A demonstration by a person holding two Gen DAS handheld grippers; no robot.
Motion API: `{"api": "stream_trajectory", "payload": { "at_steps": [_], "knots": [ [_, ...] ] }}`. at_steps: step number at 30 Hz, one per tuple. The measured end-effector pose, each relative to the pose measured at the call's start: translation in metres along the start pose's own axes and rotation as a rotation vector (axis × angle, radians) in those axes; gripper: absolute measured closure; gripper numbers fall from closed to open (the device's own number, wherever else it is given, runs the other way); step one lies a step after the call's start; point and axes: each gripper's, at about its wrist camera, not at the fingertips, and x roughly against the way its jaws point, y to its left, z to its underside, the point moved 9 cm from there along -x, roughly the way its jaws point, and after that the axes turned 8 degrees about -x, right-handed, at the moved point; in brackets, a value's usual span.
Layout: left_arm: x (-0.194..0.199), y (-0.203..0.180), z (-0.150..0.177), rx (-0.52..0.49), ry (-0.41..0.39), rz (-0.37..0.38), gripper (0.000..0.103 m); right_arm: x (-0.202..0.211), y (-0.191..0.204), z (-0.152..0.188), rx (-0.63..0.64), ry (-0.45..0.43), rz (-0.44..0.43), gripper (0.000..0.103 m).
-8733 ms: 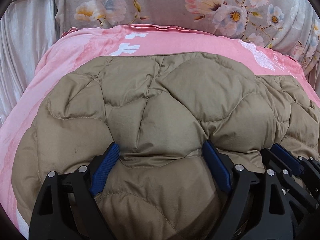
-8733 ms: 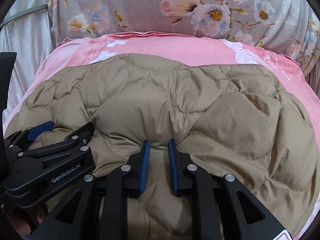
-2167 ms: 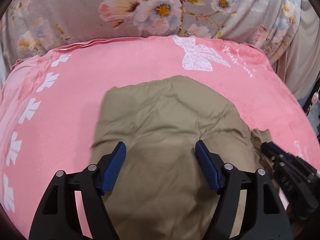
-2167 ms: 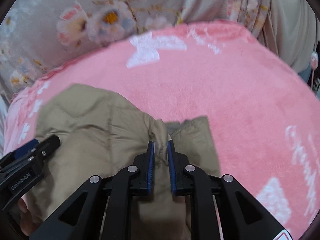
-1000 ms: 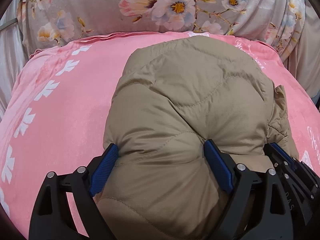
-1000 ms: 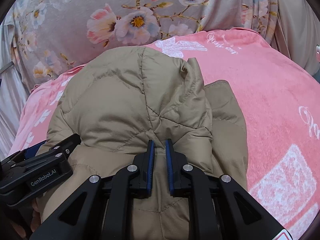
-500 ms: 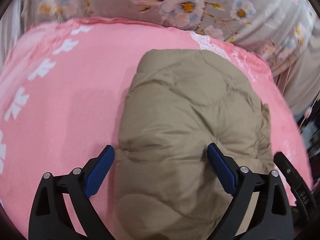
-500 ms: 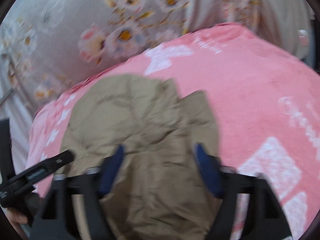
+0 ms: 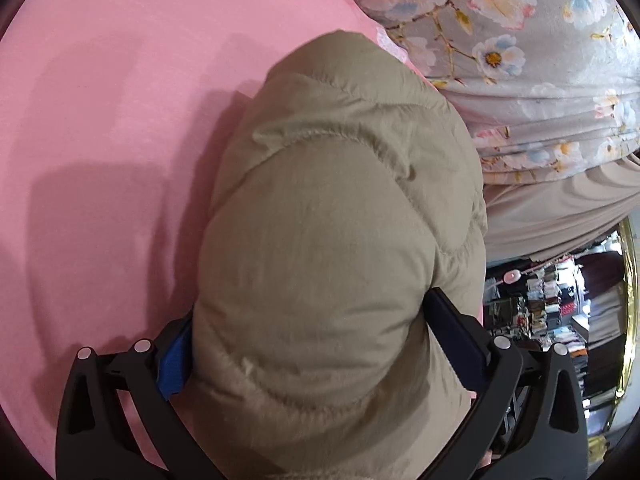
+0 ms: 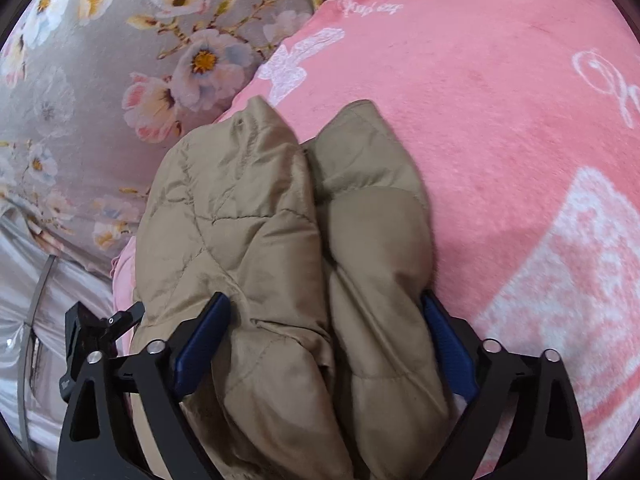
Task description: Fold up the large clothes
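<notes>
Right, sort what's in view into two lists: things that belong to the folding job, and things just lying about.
Part of the job:
- tan quilted puffer jacket, folded into a bundle
- left claw
- right claw

Just lying about:
- pink plush blanket underneath
- grey floral fabric behind
- cluttered shelves

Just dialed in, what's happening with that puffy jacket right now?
A person with a gripper in each hand is folding a tan quilted jacket on a pink blanket. The jacket is already bundled into a compact stack. The left gripper and the right gripper both straddle the bundle; their jaws have just been opening and stand wide with the jacket between them, apparently letting go rather than clamping. A floral cloth lies behind.
</notes>
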Motion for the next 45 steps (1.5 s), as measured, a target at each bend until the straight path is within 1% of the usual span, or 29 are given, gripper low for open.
{"api": "stream_trajectory", "payload": {
  "at_steps": [2,4,5,6,8,9,11,14,16,18,22,29,33,36,40,45],
  "knots": [
    [-0.004,-0.002,-0.002,-0.015,0.018,0.007,0.005,-0.005,0.004,-0.001,0.017,-0.002,-0.013,0.006],
    [-0.007,-0.008,-0.003,-0.062,0.028,-0.018,0.005,-0.011,0.008,-0.004,0.015,-0.006,-0.029,0.006],
    [-0.007,-0.011,-0.005,-0.083,0.029,-0.031,0.005,-0.012,0.010,-0.005,0.018,-0.002,-0.033,0.010],
    [-0.008,-0.018,-0.004,-0.133,0.029,-0.066,0.005,-0.015,0.015,-0.005,0.023,0.004,-0.042,0.014],
    [-0.005,-0.024,-0.007,-0.188,0.015,-0.112,0.013,-0.020,0.019,-0.007,-0.002,0.024,-0.079,0.033],
    [-0.002,-0.029,-0.009,-0.223,0.001,-0.144,0.016,-0.021,0.021,-0.007,-0.019,0.032,-0.100,0.038],
    [0.004,-0.036,-0.014,-0.274,-0.019,-0.180,0.025,-0.019,0.028,-0.008,-0.017,0.022,-0.114,0.057],
    [0.015,-0.049,-0.022,-0.368,-0.053,-0.231,0.034,-0.012,0.047,-0.008,0.056,-0.026,-0.070,0.071],
    [0.028,-0.061,-0.031,-0.454,-0.099,-0.280,0.036,-0.008,0.064,-0.007,0.122,-0.067,-0.039,0.075],
    [0.040,-0.070,-0.042,-0.514,-0.144,-0.312,0.038,-0.007,0.081,-0.006,0.165,-0.095,-0.031,0.077],
    [0.063,-0.077,-0.066,-0.574,-0.214,-0.341,0.039,-0.011,0.116,-0.010,0.216,-0.136,-0.047,0.078],
    [0.100,-0.067,-0.112,-0.616,-0.315,-0.410,0.040,-0.033,0.187,-0.022,0.301,-0.164,-0.087,0.078],
    [0.120,-0.044,-0.140,-0.616,-0.359,-0.444,0.040,-0.056,0.229,-0.024,0.354,-0.160,-0.100,0.078],
    [0.127,-0.020,-0.163,-0.598,-0.375,-0.449,0.040,-0.079,0.255,-0.024,0.393,-0.153,-0.100,0.078],
    [0.130,0.013,-0.188,-0.555,-0.379,-0.440,0.040,-0.114,0.280,-0.022,0.428,-0.133,-0.101,0.078],
    [0.129,0.050,-0.214,-0.513,-0.385,-0.442,0.040,-0.151,0.300,-0.019,0.467,-0.113,-0.091,0.078]
  ]
}}
